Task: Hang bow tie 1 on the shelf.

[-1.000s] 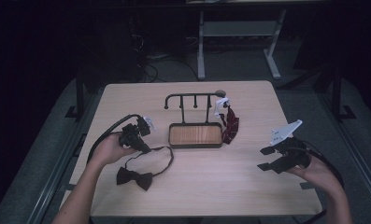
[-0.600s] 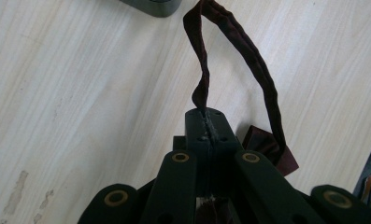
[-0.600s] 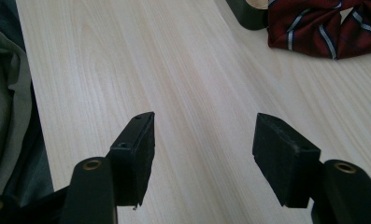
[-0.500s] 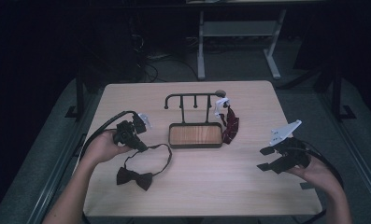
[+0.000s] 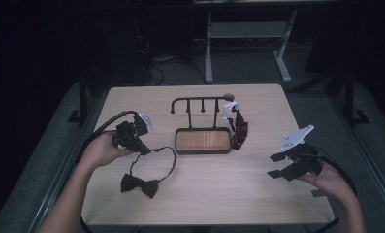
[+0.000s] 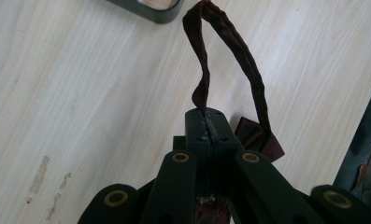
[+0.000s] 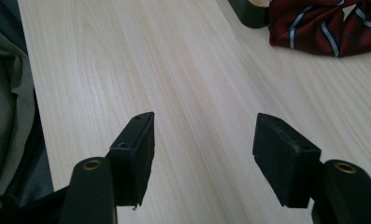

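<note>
A dark bow tie (image 5: 139, 185) lies on the table at front left, its strap (image 5: 167, 160) looping up to my left gripper (image 5: 144, 150), which is shut on the strap (image 6: 206, 79). The bow (image 6: 260, 137) rests just beyond the jaws in the left gripper view. A black rack (image 5: 200, 102) with pegs stands on a wooden-bottomed tray (image 5: 203, 141) at the table's middle. A dark red striped tie (image 5: 239, 131) hangs from the rack's right end and piles on the table (image 7: 323, 25). My right gripper (image 5: 278, 165) hovers open at front right, with bare wood between its jaws (image 7: 204, 140).
The light wooden table (image 5: 219, 194) has dark floor around it and a grey desk frame (image 5: 243, 43) behind. Cables trail from both grippers off the table's sides. A green cloth (image 7: 3, 102) borders the table's edge in the right gripper view.
My left gripper has drawn back to the left and slightly up, pulling the bow tie's strap taut into a loop. The right gripper has barely moved.
</note>
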A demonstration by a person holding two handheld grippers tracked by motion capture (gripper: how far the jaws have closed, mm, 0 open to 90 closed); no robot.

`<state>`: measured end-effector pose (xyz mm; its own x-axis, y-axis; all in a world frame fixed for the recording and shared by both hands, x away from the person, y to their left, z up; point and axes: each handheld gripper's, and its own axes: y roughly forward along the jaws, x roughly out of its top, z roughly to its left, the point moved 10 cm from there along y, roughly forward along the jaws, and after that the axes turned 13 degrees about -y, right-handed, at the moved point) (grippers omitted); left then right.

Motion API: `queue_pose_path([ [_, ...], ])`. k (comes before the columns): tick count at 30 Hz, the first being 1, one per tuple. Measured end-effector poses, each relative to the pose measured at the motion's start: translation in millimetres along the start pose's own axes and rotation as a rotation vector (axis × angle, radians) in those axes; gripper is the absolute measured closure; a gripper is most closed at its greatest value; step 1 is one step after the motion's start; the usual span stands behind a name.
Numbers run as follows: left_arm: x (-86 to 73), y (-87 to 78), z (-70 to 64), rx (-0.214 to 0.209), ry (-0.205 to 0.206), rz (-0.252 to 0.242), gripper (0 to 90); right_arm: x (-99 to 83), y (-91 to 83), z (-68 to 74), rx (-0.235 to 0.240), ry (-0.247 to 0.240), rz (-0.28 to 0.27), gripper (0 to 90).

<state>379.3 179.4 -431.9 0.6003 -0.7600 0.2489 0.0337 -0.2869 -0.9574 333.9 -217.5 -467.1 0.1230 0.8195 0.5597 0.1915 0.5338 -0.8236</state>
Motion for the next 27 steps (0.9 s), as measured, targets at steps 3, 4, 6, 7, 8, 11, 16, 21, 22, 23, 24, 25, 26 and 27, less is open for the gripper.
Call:
queue_pose_path([
  [3, 2.8, -3.6, -0.4, 0.002, 0.009, 0.001, 89.1, -0.1, -0.6, 0.9, 0.007, 0.03, -0.001, 37.9],
  [4, 3.3, -4.4, -0.8, 0.001, 0.005, 0.003, 89.1, -0.5, -0.3, 0.6, 0.006, 0.027, 0.0, 37.9],
  [6, 4.7, -5.4, -0.6, 0.002, 0.011, 0.005, 89.1, -0.5, 0.2, 1.4, 0.009, 0.026, 0.0, 37.7],
  [7, 5.6, -6.3, -1.4, -0.003, 0.012, 0.004, 89.1, -0.5, 0.2, 1.4, 0.009, 0.026, 0.0, 37.7],
  [8, 6.5, -7.0, -2.4, -0.006, 0.01, 0.001, 89.1, -0.4, 0.3, 1.2, 0.007, 0.022, 0.002, 37.5],
  [11, 8.6, -9.1, -3.9, -0.004, 0.019, 0.003, 89.1, 0.2, -0.4, 0.8, 0.003, 0.02, -0.004, 37.5],
  [16, 12.2, -14.9, -4.7, 0.001, 0.029, 0.003, 89.1, 2.7, -0.7, 2.0, 0.007, 0.026, -0.007, 36.9],
  [21, 16.7, -22.8, -5.3, 0.007, 0.039, -0.002, 89.1, 3.4, 0.5, 1.2, 0.006, 0.015, -0.002, 36.9],
  [22, 17.3, -24.0, -5.5, 0.007, 0.037, -0.004, 89.1, 3.0, 0.9, -0.2, 0.003, -0.002, -0.003, 36.9],
  [23, 18.5, -26.0, -5.6, 0.007, 0.036, -0.007, 89.1, 2.9, 0.9, -0.2, 0.003, -0.002, -0.003, 36.9],
  [24, 19.2, -27.3, -5.7, 0.004, 0.039, -0.008, 89.1, 3.0, 0.6, 0.8, 0.003, 0.009, 0.0, 36.9],
  [25, 20.4, -29.1, -5.4, 0.007, 0.041, -0.011, 89.1, 3.5, 0.3, 2.3, 0.009, 0.021, -0.001, 36.8],
  [26, 21.1, -30.1, -5.3, 0.007, 0.042, -0.01, 89.1, 3.6, 0.4, 2.2, 0.008, 0.02, -0.002, 36.8],
  [27, 21.6, -30.9, -5.4, 0.008, 0.042, -0.009, 89.1, 3.6, 0.4, 2.2, 0.008, 0.02, -0.002, 36.8],
])
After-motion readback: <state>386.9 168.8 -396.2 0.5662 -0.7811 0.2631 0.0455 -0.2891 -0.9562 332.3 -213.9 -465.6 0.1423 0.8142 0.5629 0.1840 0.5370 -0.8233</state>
